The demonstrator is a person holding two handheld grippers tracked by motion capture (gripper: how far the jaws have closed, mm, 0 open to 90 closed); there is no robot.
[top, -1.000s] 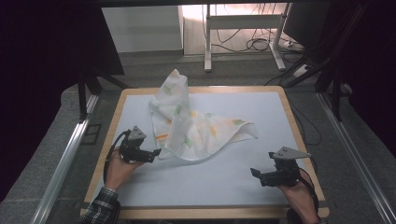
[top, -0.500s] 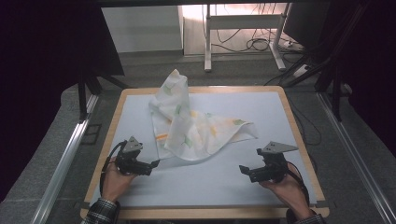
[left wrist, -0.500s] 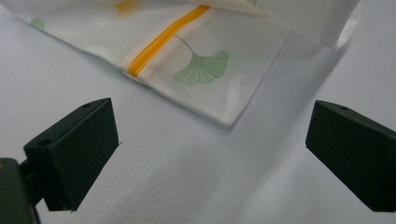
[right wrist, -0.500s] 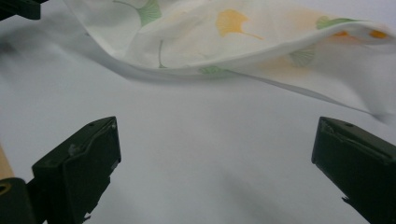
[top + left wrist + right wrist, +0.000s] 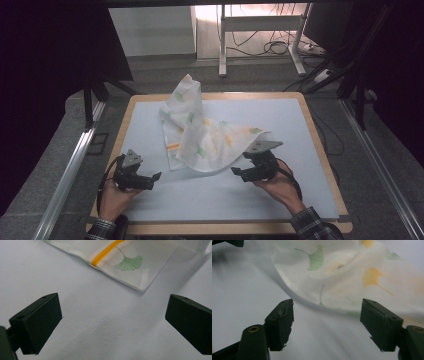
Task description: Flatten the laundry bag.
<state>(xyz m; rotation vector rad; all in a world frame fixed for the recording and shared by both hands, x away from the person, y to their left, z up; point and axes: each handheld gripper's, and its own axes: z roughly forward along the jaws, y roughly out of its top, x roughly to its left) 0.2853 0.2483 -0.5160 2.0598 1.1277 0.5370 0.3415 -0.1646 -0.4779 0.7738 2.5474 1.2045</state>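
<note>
On the white mat (image 5: 300, 125) of the table, the leaf-printed cloth (image 5: 210, 135) lies rumpled near the middle. The right gripper (image 5: 239, 173) sits just at its near hem, jaws apart and just closing, nothing pinched yet. Best to slide 1 jaw under the hem before clamping. The left gripper (image 5: 155, 176) stands wide open, empty; its own view shows the cloth's orange stripe (image 5: 105, 253) up close.

overhead faces forward-down; tool cams close (share cloth (image 5: 202, 132))

A wooden-edged table (image 5: 320, 145) carries 1 pale blue mat (image 5: 280, 125). On the mat lies 1 crumpled white cloth (image 5: 200, 135) with leaf prints.
</note>
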